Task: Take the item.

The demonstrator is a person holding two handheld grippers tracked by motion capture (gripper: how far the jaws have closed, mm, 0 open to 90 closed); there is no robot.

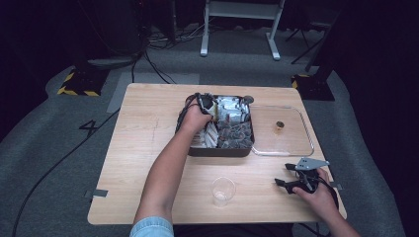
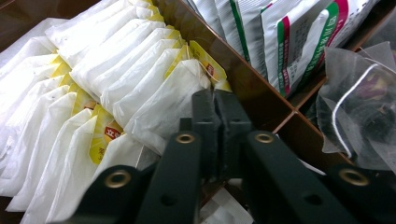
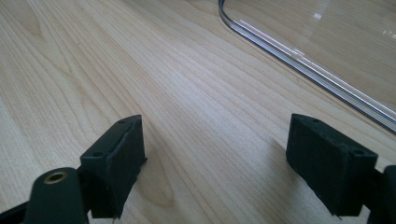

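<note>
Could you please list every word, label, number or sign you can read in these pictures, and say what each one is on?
"4": black mark on the grey floor, left of the table.
Red-and-yellow tags on the white tea bags: a red logo with print, too blurred to read.
Green, red and white sachets in the next compartment of the brown box: lines of small print, too blurred to read.
Black-and-yellow stripes on the stand bases: warning marking, no words.
</note>
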